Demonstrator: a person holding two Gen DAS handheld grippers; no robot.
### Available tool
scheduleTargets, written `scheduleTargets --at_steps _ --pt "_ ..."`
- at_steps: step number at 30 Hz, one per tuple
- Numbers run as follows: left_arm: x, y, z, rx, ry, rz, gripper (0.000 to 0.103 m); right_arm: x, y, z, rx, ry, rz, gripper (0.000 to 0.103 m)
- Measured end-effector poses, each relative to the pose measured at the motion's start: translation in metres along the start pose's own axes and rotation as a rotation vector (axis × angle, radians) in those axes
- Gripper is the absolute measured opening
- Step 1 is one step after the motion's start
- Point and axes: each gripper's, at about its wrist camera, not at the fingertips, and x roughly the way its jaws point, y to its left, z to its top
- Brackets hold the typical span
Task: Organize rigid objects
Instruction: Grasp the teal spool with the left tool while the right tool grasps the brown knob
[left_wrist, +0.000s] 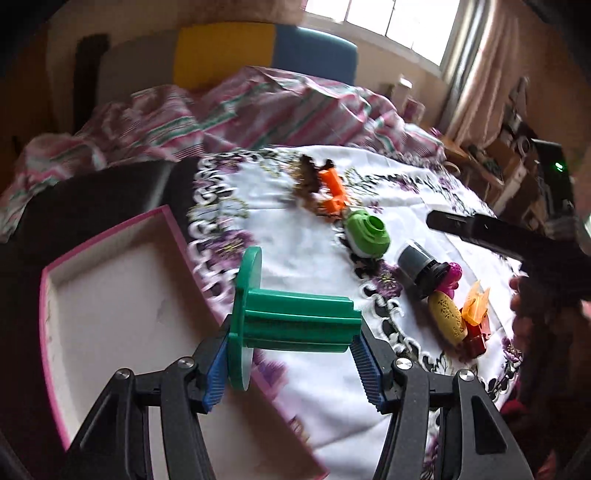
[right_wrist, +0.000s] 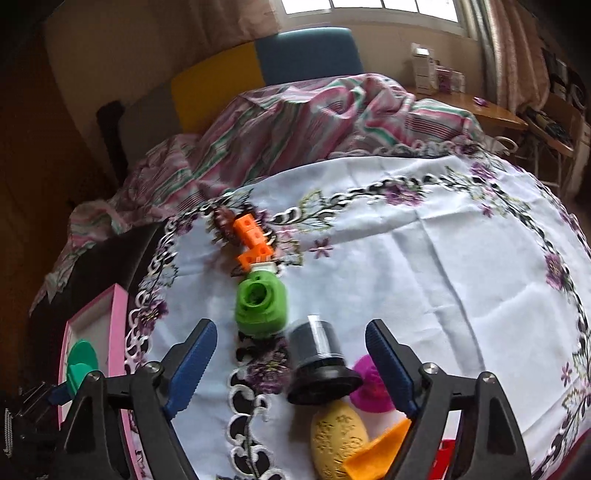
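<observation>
1. Bed with striped pink-green blanket (right_wrist: 295, 122) fills the back; far end blurred, headboard panels cut by the frame edge
2. White floral cloth (right_wrist: 424, 266) covers the work surface; its near edge is hidden behind the gripper bodies in both views
3. Pink-rimmed box (left_wrist: 110, 288), white inside, sits at the left edge of the cloth; near corner hidden by the left gripper, only a sliver shows in the right wrist view
4. Left gripper (left_wrist: 291, 354) is clamped on a dark green flanged part (left_wrist: 295, 317), blue pads pressing both ends, held just over the box's right rim; the flange also shows at the left edge of the right view
5. Right gripper (right_wrist: 291, 365) is open wide, nothing pinched; a black-and-clear cylinder (right_wrist: 321, 362) stands between its fingers, pads apart from it
6. Lime green part (right_wrist: 260, 302) with a round hole lies just beyond the cylinder
7. Yellow patterned egg shape (right_wrist: 338, 439) sits nearest the camera, bottom cut off, partly covered by an orange piece (right_wrist: 380, 454)
8. Magenta part (right_wrist: 369, 384) half hidden behind the right finger
9. Orange block piece (right_wrist: 251, 240) touches a brown item (right_wrist: 223, 221) too blurred to identify
10. A small red piece by the egg is hard to make out; no readable writing or labels anywhere
</observation>
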Motion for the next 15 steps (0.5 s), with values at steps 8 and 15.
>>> scheduleTargets --at_steps 8,15 --pt "-0.032 0.039 -0.017 -0.114 -0.040 -0.005 0.060 0.058 0.056 0.074 -0.154 0.023 0.038 0.091" --pt "-0.037 0.072 -0.021 -0.211 -0.038 -0.014 0.060 0.152 0.060 0.124 -0.152 0.165 -0.021 0.101"
